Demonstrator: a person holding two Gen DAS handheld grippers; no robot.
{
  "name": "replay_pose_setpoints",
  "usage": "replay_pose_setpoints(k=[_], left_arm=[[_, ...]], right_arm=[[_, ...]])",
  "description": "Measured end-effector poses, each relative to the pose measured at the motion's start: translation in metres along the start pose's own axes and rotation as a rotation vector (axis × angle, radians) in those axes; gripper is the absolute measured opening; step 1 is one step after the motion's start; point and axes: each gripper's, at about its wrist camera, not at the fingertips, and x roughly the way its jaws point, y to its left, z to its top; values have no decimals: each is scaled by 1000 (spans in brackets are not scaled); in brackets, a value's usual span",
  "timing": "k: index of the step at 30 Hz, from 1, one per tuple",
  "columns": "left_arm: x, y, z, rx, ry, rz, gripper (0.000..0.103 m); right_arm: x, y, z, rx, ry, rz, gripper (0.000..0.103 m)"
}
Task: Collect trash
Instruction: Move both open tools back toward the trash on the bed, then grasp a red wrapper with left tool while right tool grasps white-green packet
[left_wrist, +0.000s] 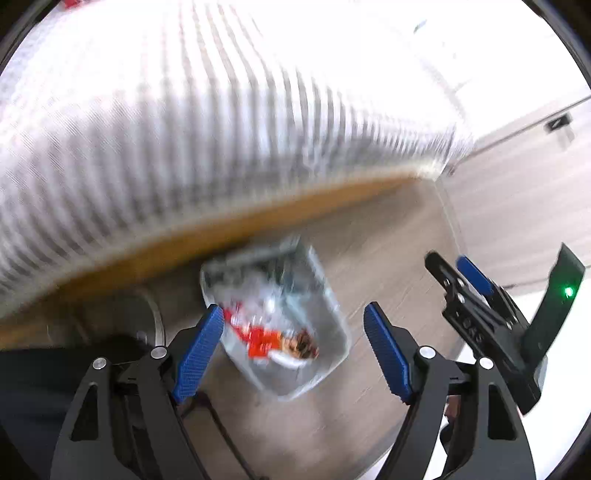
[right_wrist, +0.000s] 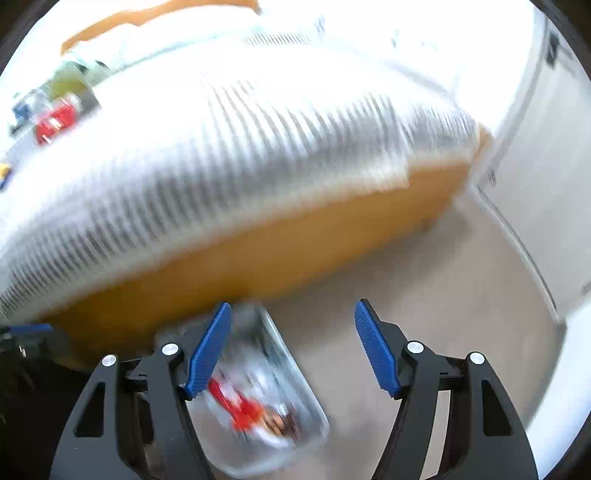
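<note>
Left wrist view, heavily blurred: a clear rectangular trash bin (left_wrist: 317, 321) stands on the pale wood-look floor (left_wrist: 388, 251), hard against the wooden bed frame (left_wrist: 229, 229) under a striped bedcover (left_wrist: 184, 129). Inside lie red wrappers (left_wrist: 258, 338), something brown and crumpled, and clear plastic; so some trash is already collected. The bin's long axis runs from the bed frame toward the camera, slanting lower right; its mouth faces up. The left gripper (left_wrist: 293, 354) hangs above it with jaws well apart and nothing between the pads. The right gripper (left_wrist: 467, 275) shows at the right edge, also empty as far as the blur allows. Right wrist view: the right gripper (right_wrist: 291, 347), jaws spread, holds nothing; the bin (right_wrist: 306, 398) sits below and left of it, long axis again bed-to-camera. On the bedcover (right_wrist: 229, 147), far left, a cluster remains: a red item (right_wrist: 53, 123), something green and something blue, too smeared to name. Judgement: task partway done; that cluster likely still needs collecting.
</note>
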Motion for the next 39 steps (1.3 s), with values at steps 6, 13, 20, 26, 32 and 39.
replay_pose_setpoints(k=[6, 13, 20, 26, 32, 39], left_arm=[[-93, 53, 50, 9, -281, -5, 75], [-147, 147, 130, -43, -539, 36, 74], [-109, 198, 215, -54, -470, 80, 74], [-89, 219, 253, -107, -420, 44, 56], [-89, 211, 238, -156, -431, -95, 3], [-166, 202, 164, -154, -606, -8, 2]], right_arm=[[-32, 72, 69, -110, -174, 119, 69], [-38, 124, 85, -158, -213, 234, 74], [-37, 148, 106, -135, -219, 289, 74], [-24, 166, 130, -156, -227, 304, 74], [-7, 186, 142, -144, -203, 340, 74], [-1, 234, 165, -312, -222, 358, 74]])
